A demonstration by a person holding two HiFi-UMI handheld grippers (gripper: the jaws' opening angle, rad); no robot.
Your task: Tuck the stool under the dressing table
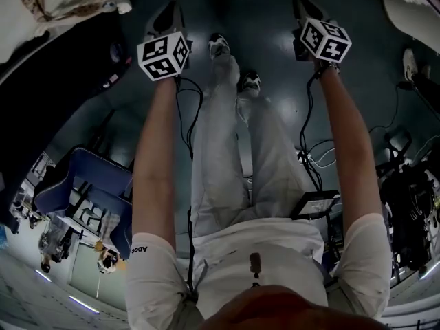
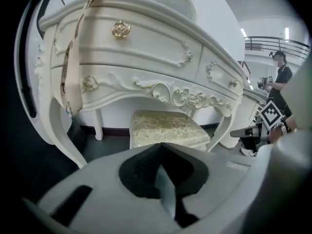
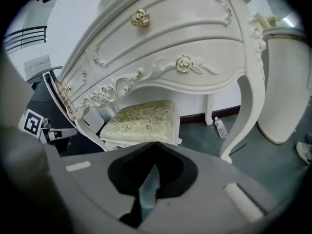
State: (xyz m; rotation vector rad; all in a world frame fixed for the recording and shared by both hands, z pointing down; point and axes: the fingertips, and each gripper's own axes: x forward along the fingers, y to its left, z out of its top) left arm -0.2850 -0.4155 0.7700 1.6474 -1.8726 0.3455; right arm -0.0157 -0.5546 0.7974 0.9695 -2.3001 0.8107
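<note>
Both sets of jaws together, empty: my left gripper (image 2: 166, 194), right gripper (image 3: 147, 191) | stool (image 3: 141, 121) looks tucked under dressing table (image 3: 170, 43) | likely done; I'd avoid nudging its legs.

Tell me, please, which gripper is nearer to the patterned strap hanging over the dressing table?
Left. The left gripper faces the table with the strap close on its left; the right gripper sees it far off to its left.

Glossy white-lacquered dressing table (image 2: 146, 43), perhaps wood; stool (image 2: 165, 128) cushion of patterned cloth.
</note>
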